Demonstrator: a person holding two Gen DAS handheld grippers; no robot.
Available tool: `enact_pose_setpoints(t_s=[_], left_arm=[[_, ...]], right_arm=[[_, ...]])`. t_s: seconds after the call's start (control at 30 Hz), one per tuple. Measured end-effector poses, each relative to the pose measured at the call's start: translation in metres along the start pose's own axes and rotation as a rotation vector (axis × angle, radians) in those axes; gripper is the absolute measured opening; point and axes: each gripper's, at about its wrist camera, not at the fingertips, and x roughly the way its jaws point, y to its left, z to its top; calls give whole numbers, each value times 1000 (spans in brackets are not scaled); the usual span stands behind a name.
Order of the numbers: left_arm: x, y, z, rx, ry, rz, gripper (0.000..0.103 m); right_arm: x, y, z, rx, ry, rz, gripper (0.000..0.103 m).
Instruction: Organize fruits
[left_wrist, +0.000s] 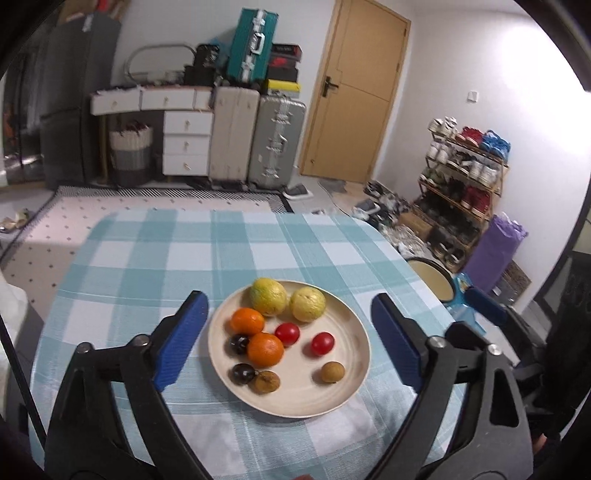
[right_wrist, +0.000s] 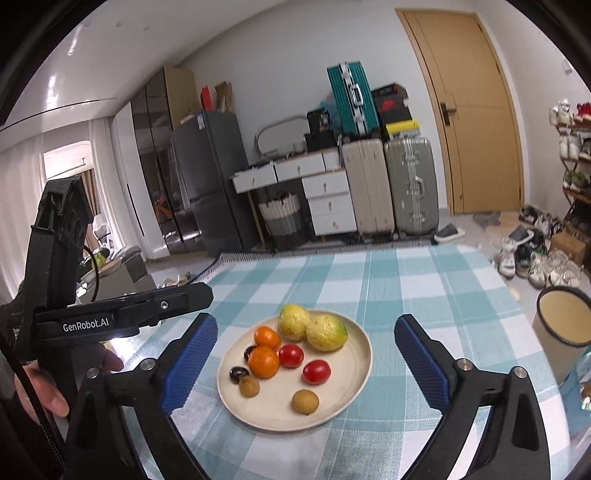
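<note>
Right wrist view showed both hand-held grippers (right_wrist: 304, 360) (left_wrist: 290, 345) spread apart, empty, above the fruit plate (right_wrist: 354, 387); a bin (right_wrist: 559, 321) stood right of the counter (right_wrist: 424, 280)

A: What sort of place is this?
B: A lived-in home: stacked suitcases (right_wrist: 391, 184), a shoe rack (left_wrist: 465, 177), a refrigerator (right_wrist: 212, 177), a white drawer unit (left_wrist: 186, 142) and a checked tablecloth (left_wrist: 166, 251).

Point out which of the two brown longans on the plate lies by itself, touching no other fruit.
The longan at the plate's near right side, below the red tomatoes; the other longan sits against a dark grape on the left.
</note>
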Motion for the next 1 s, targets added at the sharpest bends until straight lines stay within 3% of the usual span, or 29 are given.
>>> enact_pose_setpoints(t_s=[0.03, 0.07, 0.4, 0.9, 1.0], left_arm=[[-4, 0, 0, -2, -13, 10, 101], [-12, 1, -2, -8, -40, 22, 102], [-49, -3, -15, 33, -150, 91, 102], [-61, 10, -48, 57, -242, 194, 102], [-59, 14, -59, 62, -265, 226, 102]], right_arm=[[-3, 2, 0, -7, -14, -6, 102], [-7, 3, 1, -15, -28, -12, 103], [-29, 19, 0, -81, -114, -33, 103], [-46, 32, -13, -158, -178, -60, 103], [-49, 33, -19, -179, -206, -102, 103]])
